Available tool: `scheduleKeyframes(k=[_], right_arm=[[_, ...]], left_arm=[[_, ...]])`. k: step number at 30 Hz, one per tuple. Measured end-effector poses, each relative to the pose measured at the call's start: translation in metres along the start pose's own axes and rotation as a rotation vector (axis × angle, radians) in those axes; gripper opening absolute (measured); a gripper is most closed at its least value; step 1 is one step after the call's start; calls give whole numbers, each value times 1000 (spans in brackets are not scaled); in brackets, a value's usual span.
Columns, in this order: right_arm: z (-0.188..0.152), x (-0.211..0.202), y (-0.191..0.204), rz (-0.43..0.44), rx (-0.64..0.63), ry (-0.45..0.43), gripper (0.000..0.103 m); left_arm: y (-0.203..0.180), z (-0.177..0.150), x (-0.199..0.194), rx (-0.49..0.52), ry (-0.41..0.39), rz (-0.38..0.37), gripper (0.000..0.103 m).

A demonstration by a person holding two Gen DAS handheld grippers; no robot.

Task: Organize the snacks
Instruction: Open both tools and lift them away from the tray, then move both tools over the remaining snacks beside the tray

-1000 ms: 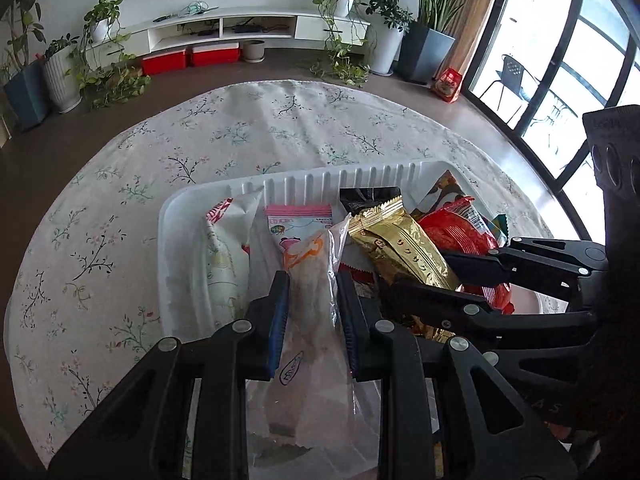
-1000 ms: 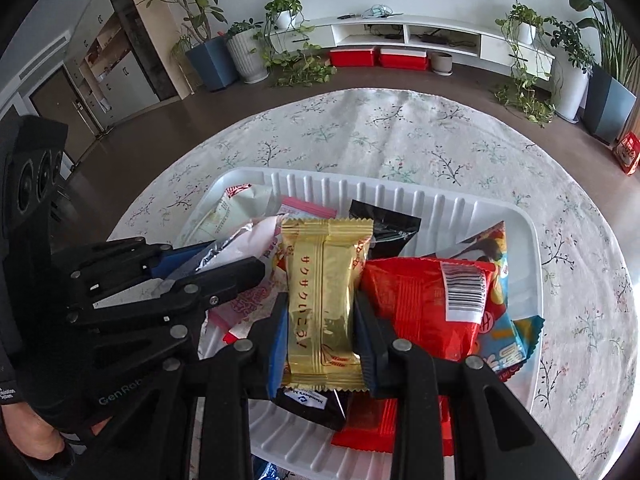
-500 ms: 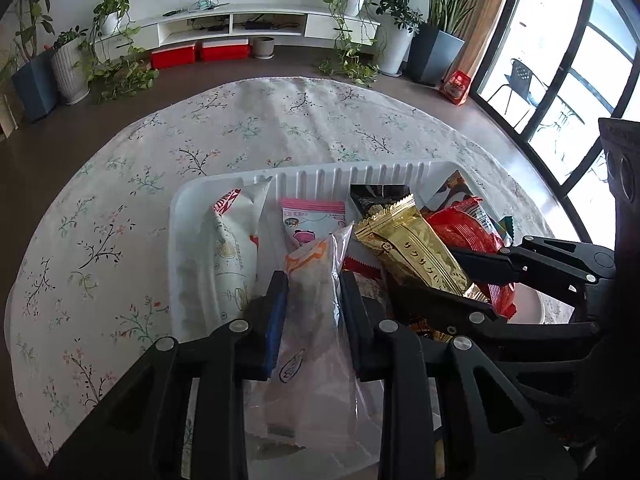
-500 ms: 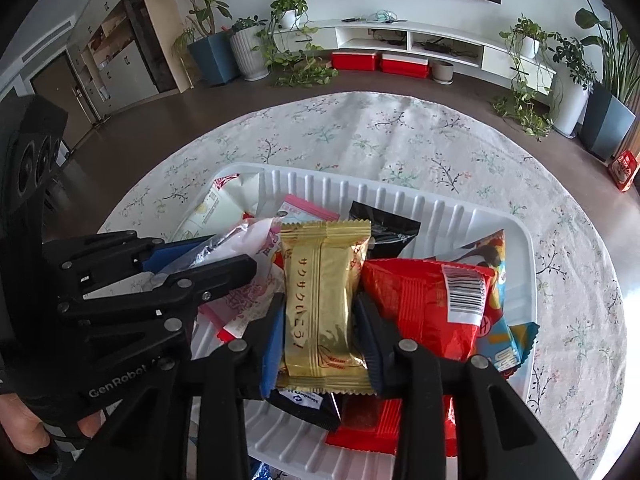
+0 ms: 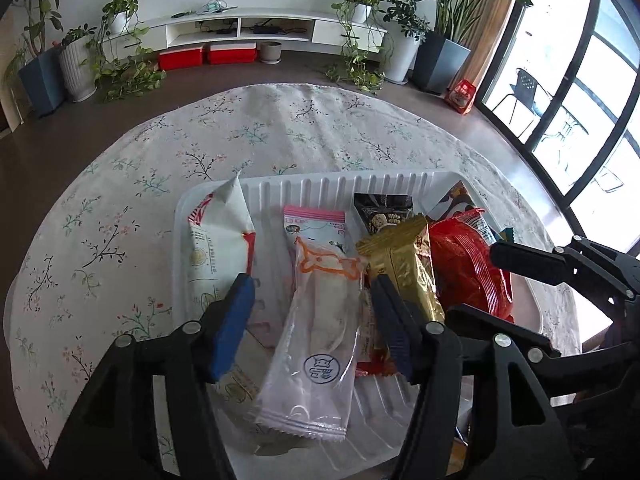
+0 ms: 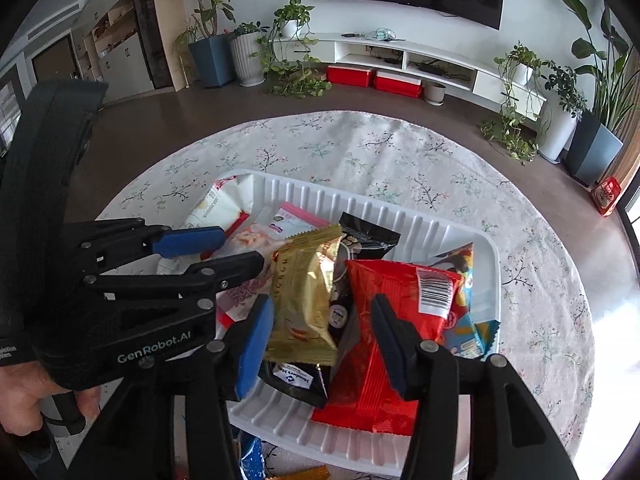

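A white ribbed tray (image 5: 320,186) (image 6: 416,224) on the round table holds several snack packs. My left gripper (image 5: 312,308) is open; a clear pack with an orange print (image 5: 320,320) lies loose between its jaws in the tray. My right gripper (image 6: 322,320) is open; a gold pack (image 6: 308,292) lies between its jaws, leaning left on the pile. A red pack (image 6: 384,320) (image 5: 464,264) lies to the right of the gold one (image 5: 404,264). A white pack (image 5: 218,236), a pink pack (image 5: 314,222) and a black pack (image 5: 382,212) lie further back.
The table wears a floral cloth (image 5: 280,128). The left gripper shows in the right wrist view (image 6: 224,252), close beside the right one. More wrappers lie on the table in front of the tray (image 6: 252,456). Plants and a TV shelf stand beyond.
Both grippers have opened and let go of their packs. The clear pack and the gold pack now rest in the tray; the gold one has tipped left. Both grippers have pulled back slightly.
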State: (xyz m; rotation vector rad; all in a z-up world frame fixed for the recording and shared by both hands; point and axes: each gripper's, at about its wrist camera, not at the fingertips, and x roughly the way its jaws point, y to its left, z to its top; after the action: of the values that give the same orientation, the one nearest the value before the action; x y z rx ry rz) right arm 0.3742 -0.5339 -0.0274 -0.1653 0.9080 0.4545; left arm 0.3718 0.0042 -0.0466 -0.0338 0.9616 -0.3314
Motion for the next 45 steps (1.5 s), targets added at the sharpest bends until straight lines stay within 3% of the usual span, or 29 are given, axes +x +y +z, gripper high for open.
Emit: scheduleKeyframes(k=[3,7,9,11,12,15,19,25,28,37,45], right_arm=[[-2,-13,-4,-17,-2,-31,66],[-6,-33,-11,-14,12,-64,70],[-10,-47,-14,0,23,-91,76],[-16,-63,-18,17,40,-129,85],[-21,-74,-22,23,51,-156,90],[-39,-99,-31,45,88,-209,96],[-77,-125,-47,45,162,-231,97],[-137,-129,-60,38,292,-174,97],[-160,-122,-60,42,335,-136,97],[-180,-118,-46,68,327,-127,96],[-183,-117,-40,73,310,-123,96]], left_arm=[[-3,1,-4,2,-8,-4,61],[-11,-2,-14,11,-25,-7,70],[-14,-5,-26,11,-48,-1,79],[-17,-11,-41,2,-86,12,99],[-18,-15,-50,-5,-105,16,102],[-21,-34,-73,-32,-133,28,103],[-28,-72,-99,-82,-146,-5,103],[-46,-132,-106,-177,-59,-31,103],[-58,-151,-95,-193,-1,0,103],[-77,-165,-74,-151,45,133,103],[-67,-180,-71,-133,82,156,103]])
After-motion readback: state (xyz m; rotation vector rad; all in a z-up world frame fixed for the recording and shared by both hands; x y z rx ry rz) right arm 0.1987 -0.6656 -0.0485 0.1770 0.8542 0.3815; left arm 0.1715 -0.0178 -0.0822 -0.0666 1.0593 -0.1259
